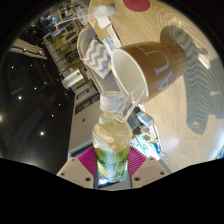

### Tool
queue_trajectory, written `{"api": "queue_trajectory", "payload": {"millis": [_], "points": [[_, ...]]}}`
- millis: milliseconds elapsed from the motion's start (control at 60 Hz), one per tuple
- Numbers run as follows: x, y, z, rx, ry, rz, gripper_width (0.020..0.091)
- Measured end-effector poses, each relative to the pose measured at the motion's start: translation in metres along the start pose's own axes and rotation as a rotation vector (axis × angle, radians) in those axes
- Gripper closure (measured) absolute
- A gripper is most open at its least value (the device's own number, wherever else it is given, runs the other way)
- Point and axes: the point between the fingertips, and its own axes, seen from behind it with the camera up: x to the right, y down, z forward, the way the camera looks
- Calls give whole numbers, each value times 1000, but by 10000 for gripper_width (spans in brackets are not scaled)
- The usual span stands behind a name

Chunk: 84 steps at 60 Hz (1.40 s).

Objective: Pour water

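A clear plastic bottle (110, 145) with a yellow-green label stands between my fingers, and both pink pads (92, 164) press on its sides. My gripper (110, 168) is shut on it. The bottle is tipped so that its open neck (112, 100) sits at the lip of a brown paper cup (150, 68) with a white inside. The cup lies just beyond the bottle, its mouth (127, 75) turned toward me. I cannot make out any water stream.
The whole view is rolled sideways. A grey-and-white zigzag patterned object (95, 55) sits beside the cup. Shelving and dark windows (40, 70) fill the far side. A light surface (190, 100) lies behind the cup.
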Motion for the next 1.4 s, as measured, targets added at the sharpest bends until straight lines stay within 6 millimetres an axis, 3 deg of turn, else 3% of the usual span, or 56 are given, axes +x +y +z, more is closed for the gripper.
{"api": "queue_trajectory", "payload": {"millis": [183,300,383,583,683,800,900,1000,1083,1317,1400], "points": [[-12,6,-4,-17,32,-114,735],[-41,10,-17,-6,61,-378,735],[-77,2,-31,30,79,-643,735],[-175,-66,-79,240,148,-1333,729],[-189,-123,-102,342,268,-1603,729],[-174,-193,-123,391,432,-1840,730],[-135,-243,-131,345,544,-1920,724],[-100,-275,-134,288,605,-1937,725],[-76,-293,-144,250,650,-1952,725],[-18,-327,-140,208,685,-1920,703],[-23,-325,-139,236,653,-1934,682]]}}
